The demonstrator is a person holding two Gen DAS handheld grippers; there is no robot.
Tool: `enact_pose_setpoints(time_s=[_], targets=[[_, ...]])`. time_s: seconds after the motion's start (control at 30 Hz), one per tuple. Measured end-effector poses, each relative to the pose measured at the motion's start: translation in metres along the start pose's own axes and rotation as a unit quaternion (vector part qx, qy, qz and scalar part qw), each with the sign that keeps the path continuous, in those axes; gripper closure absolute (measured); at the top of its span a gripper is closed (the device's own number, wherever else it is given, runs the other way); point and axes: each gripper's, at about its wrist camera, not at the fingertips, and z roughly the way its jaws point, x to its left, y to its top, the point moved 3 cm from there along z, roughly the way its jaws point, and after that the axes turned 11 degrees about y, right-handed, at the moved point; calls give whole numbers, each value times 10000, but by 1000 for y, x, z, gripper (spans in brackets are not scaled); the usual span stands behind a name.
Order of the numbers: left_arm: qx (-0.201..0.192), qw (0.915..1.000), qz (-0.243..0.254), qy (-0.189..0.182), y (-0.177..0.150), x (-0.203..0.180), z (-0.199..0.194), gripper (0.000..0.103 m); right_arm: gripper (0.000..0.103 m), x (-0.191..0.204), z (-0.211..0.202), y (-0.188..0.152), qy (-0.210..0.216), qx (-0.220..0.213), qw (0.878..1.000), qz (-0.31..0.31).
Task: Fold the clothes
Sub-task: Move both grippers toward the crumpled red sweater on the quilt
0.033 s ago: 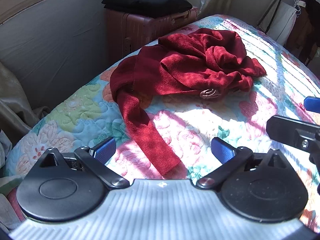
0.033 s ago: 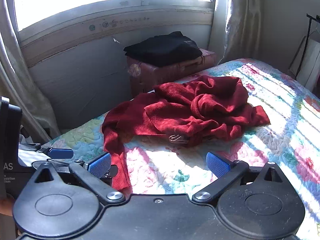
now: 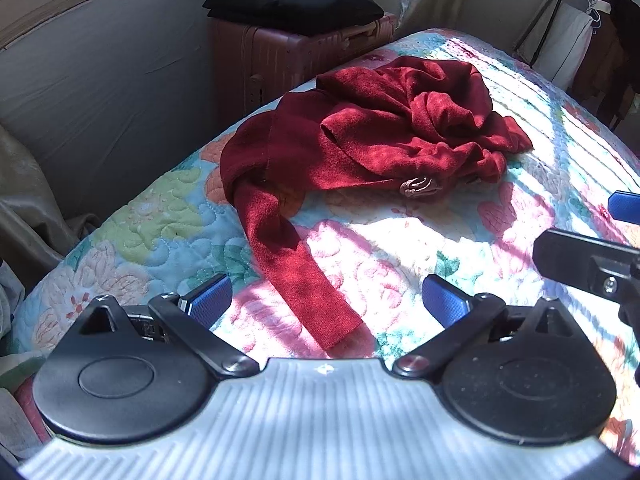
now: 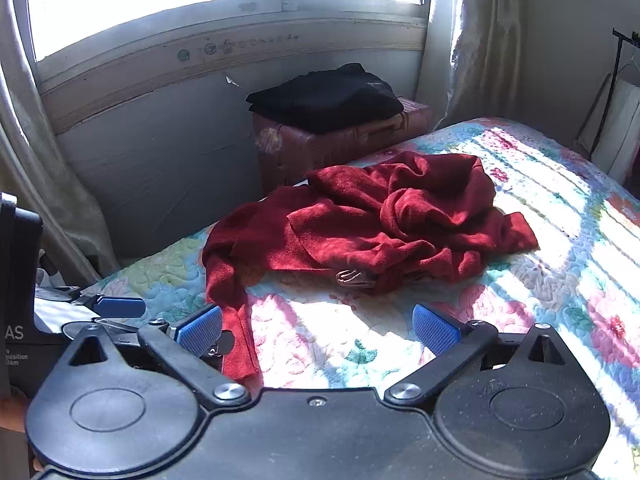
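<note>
A crumpled dark red garment (image 3: 384, 136) lies on the floral quilt (image 3: 400, 248) of a bed, with a small metallic ornament (image 3: 418, 188) at its near edge. One long sleeve (image 3: 296, 268) stretches toward me. My left gripper (image 3: 326, 300) is open just above the quilt, and the sleeve's end shows between its blue pads without touching them. My right gripper (image 4: 318, 328) is open too, holding nothing, with the red garment (image 4: 380, 220) ahead of it. The sleeve (image 4: 236, 332) hangs near its left pad. Each gripper shows at the edge of the other's view.
A pink suitcase (image 3: 288, 56) stands beyond the bed's far corner with a stack of folded black clothing (image 3: 296, 4) on top. A grey wall under a window (image 4: 160, 4) lies behind, with curtains at both sides. A clothes rack (image 3: 576, 28) stands at the far right.
</note>
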Motion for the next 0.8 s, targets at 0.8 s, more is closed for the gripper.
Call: enact_pose_setpoints(time_s=[0.8], targets=[[-276, 9994, 167, -85, -5, 4, -3, 2, 0, 0, 8, -9, -185, 112, 9998, -26]])
